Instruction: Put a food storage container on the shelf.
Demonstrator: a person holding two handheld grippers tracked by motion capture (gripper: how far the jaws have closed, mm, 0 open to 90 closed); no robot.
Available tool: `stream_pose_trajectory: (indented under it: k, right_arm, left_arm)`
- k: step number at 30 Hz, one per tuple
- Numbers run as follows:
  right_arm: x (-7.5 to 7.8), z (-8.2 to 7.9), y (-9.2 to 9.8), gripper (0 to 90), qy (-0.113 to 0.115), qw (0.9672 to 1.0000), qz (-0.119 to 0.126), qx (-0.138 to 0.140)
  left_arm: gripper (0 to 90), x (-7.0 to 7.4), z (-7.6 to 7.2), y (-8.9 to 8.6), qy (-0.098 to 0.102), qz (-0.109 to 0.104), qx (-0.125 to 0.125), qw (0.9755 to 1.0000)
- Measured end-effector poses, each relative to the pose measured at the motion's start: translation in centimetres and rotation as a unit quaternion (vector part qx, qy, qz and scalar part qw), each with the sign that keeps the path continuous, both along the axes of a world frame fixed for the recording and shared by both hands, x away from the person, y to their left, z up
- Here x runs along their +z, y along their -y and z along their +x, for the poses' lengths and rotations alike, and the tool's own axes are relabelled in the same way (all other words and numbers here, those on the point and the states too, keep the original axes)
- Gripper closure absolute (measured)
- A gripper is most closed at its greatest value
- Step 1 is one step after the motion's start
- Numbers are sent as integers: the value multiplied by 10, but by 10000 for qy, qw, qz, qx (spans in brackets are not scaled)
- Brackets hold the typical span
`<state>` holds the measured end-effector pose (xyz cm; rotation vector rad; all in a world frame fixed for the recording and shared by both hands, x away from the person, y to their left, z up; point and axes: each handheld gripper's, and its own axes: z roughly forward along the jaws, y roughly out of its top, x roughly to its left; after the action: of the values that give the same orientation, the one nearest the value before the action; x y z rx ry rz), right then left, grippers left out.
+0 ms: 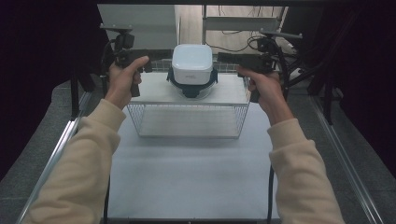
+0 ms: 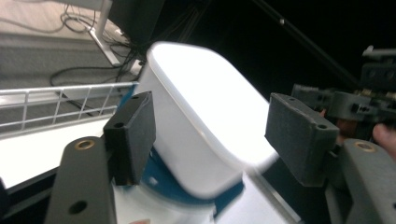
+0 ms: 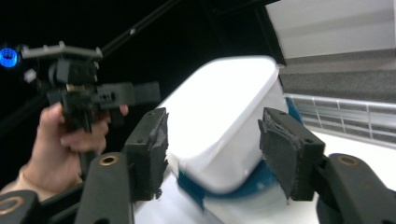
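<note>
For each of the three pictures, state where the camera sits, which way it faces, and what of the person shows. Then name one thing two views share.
High view: above the person's side, facing forward and down; both forearms and the wire shelf show.
Left gripper view: rides the left gripper, facing the white container.
Right gripper view: rides the right gripper; the other hand shows.
Shared: the white container.

Container [image 1: 192,63] on wire rack [image 1: 189,119], between left hand-held gripper [image 1: 148,65] and right hand-held gripper [image 1: 225,58].
</note>
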<state>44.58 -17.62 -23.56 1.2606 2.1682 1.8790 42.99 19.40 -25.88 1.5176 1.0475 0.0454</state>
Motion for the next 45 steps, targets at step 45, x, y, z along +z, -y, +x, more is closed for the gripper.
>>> stream_pose_trajectory:
  k: [45]
  right_arm:
    - [-204, -156, 40, 262, 420, 9785, -1999, 269]
  left_arm:
    - [239, -193, -169, -4, -125, 1784, -35, 9839]
